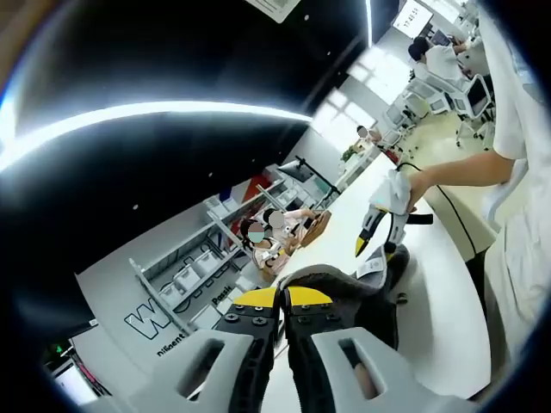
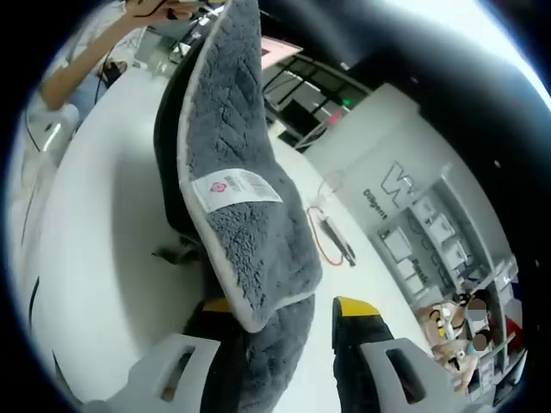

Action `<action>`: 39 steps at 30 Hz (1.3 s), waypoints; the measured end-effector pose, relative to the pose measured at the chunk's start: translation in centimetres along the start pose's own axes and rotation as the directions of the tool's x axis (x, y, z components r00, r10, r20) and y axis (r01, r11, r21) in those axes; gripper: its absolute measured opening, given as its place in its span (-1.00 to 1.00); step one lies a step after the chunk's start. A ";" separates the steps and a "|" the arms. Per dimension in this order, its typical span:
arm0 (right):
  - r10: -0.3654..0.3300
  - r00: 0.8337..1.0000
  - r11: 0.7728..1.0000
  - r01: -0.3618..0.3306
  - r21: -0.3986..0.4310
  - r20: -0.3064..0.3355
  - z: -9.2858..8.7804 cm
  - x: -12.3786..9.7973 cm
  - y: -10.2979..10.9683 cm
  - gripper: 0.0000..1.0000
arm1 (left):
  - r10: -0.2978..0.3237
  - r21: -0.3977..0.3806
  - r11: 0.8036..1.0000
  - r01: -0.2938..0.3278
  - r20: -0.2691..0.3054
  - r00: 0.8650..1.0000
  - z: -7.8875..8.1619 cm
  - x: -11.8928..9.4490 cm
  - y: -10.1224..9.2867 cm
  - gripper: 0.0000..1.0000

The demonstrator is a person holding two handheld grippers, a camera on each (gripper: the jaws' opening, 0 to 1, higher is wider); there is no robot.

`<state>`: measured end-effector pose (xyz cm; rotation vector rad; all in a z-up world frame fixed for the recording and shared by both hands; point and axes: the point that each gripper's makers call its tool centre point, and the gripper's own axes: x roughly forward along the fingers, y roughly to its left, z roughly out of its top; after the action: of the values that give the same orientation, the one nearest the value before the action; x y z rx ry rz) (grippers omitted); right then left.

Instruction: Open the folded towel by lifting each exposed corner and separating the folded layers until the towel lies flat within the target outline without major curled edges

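towel point(image 2: 245, 232): grey, lifted off the white tabletop point(image 2: 95, 258), label at 12 o'clock
left claw point(image 1: 282, 298): clamped on towel
right claw point(image 2: 288, 310): jaws apart, towel between them

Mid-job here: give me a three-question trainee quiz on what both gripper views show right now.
1. True or false: the grey towel lies flat on the white table.
2. Multiple choice: in the right gripper view, the towel's white label is A) tucked under the table edge, B) facing the camera on the lifted layer, C) pinched between the fingers.
3. Fill in: in the left gripper view, the left gripper has its yellow-tipped fingers ____ on a fold of towel.

Key: 1 false, it hangs lifted off the table; 2 B; 3 shut.
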<state>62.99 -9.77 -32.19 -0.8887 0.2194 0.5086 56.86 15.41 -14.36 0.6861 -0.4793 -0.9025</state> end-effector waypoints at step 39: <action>-0.046 0.936 0.999 0.046 0.007 0.349 9.9 -0.2 -2.0 -1.00 | -0.013 0.083 0.996 0.018 -0.066 0.998 -0.3 -2.2 -2.5 -0.97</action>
<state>63.64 -3.12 -24.64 -0.7877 -0.1270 0.6138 54.50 16.24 -16.56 0.7948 -0.4556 -0.8752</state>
